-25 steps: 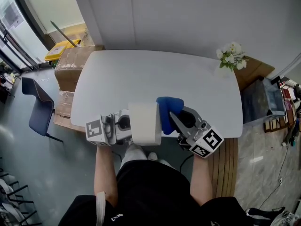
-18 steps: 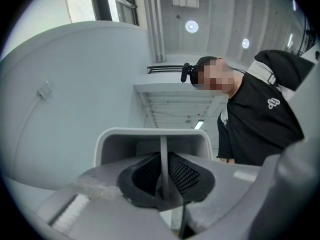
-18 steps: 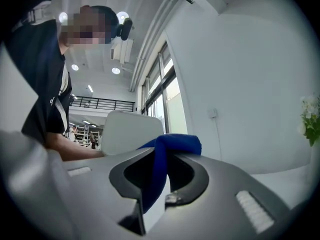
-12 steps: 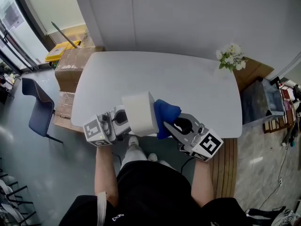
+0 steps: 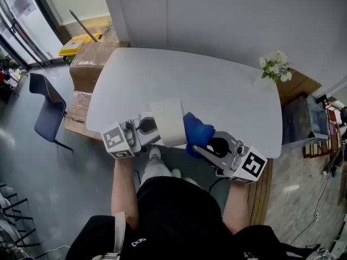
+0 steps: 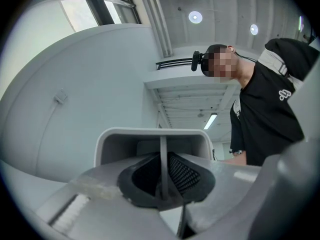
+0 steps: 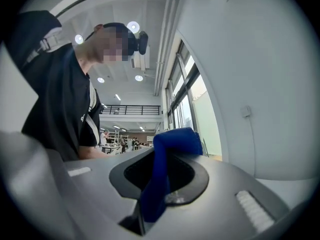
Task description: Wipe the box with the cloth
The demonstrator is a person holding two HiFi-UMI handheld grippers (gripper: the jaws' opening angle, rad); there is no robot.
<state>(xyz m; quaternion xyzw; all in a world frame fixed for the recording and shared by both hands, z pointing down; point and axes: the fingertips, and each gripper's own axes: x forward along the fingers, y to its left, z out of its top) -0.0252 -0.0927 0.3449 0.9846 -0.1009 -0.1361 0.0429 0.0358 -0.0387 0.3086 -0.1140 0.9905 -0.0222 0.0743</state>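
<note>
The wiping step is in hand. The box [image 5: 168, 121] is not on the tabletop [image 5: 190, 80]; it is held in the air over the near edge, at the lower centre of the head view. The left gripper [image 6: 162, 165] holds it by one thin wall: in the left gripper view this wall stands upright between the two dark pads, which are close together and press on it from both sides, and the open inside of the box shows behind them.

The right gripper [image 7: 161, 174] is closed on the blue cloth [image 5: 198, 132]. A strip of it runs down between the jaws, and a folded bunch sticks out past the tips. In the head view the bunch lies at the right side of the box. It seems to touch that side, but I cannot tell how firmly it presses.

I judge that the task is in its middle, with one side face under the cloth and the other faces still to reach. The next move calls for a steady left grip while the right gripper draws the cloth along the face with light pressure. As the box hangs on only one thin wall, a hard push could twist it in the jaws. After this face, the left gripper should turn the box so that a new face meets the cloth.
</note>
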